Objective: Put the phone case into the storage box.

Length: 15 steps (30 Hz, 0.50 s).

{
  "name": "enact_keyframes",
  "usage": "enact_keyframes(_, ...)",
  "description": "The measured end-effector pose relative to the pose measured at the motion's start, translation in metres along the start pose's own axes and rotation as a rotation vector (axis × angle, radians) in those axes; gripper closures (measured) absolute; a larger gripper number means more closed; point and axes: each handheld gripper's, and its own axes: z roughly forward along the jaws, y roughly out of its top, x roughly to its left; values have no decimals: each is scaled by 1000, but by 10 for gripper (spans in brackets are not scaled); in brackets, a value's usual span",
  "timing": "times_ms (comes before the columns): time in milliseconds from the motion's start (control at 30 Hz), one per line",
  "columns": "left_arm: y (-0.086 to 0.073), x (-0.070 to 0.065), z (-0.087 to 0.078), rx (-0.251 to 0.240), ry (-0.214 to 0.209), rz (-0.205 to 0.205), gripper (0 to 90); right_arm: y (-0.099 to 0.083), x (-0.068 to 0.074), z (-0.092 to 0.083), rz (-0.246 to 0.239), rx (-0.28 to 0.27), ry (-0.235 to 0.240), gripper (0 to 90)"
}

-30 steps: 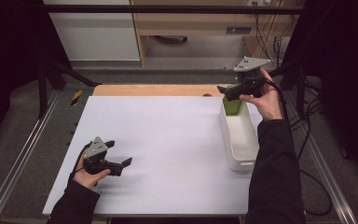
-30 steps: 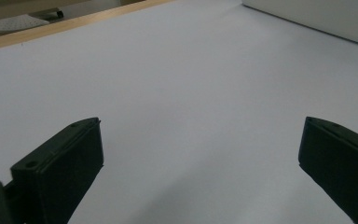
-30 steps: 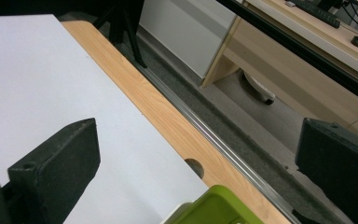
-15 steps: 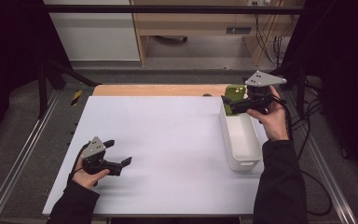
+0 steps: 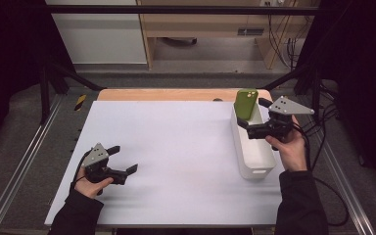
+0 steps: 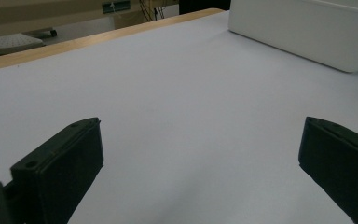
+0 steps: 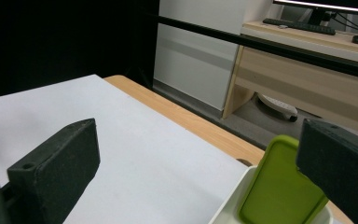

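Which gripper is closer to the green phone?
The right gripper. It sits just beside the green phone, which stands in the white bin. The left gripper rests far across the table, jaws wide apart.

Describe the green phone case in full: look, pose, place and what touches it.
The green phone case is a lime-green, matt, rubbery-looking slab with rounded corners and a small camera cutout near its top. It stands on end, leaning, at the far end of the white bin, its lower end inside the bin and its top above the rim. The right gripper is beside it with jaws wide apart; in the right gripper view one jaw overlaps the case, but whether they touch cannot be told.
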Motion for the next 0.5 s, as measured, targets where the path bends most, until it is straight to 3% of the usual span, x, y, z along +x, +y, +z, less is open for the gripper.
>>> enact_keyframes(200,1,-1,-1,-13,-11,-3,0,-17,9,-14,39,-42,34,4)
enact_keyframes(500,2,-2,-3,-34,-27,0,0,-42,18,-34,61,-42,45,5)
